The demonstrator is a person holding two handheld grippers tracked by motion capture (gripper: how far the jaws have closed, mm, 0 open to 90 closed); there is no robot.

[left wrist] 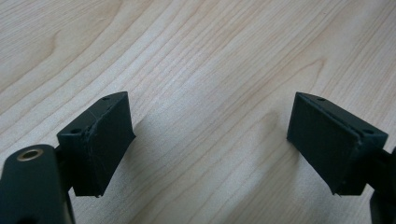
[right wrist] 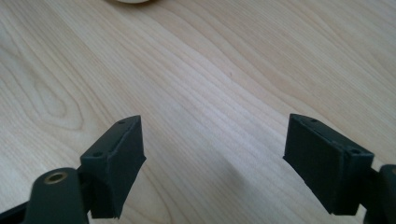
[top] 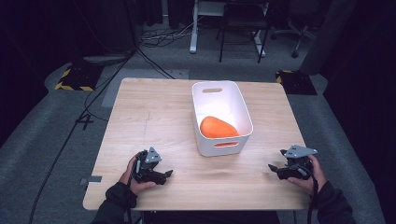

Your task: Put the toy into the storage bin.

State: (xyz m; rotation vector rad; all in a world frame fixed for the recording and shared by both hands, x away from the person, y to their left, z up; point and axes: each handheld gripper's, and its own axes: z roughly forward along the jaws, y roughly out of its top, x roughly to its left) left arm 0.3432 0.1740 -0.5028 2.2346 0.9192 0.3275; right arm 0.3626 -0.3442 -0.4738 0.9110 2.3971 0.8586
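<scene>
A white plastic bin [top: 243, 112] stands on the wooden table [top: 154, 116], right of centre, with an orange rounded object [top: 217, 127] lying inside near its front wall. My left gripper [top: 166, 175] rests near the table's front left, held by a hand, jaws pointing right toward the bin. In its own view the left gripper [left wrist: 210, 140] is open over bare wood. My right gripper [top: 275, 167] sits near the front right edge, jaws pointing left. The right gripper [right wrist: 212, 161] is open too, nothing between its pads.
A sliver of the bin's white base [right wrist: 128, 1] shows at the top of the right gripper view. Beyond the table's far edge are chair and desk legs [top: 238, 32], floor cables [top: 159, 35] and yellow-black striped blocks [top: 74, 79].
</scene>
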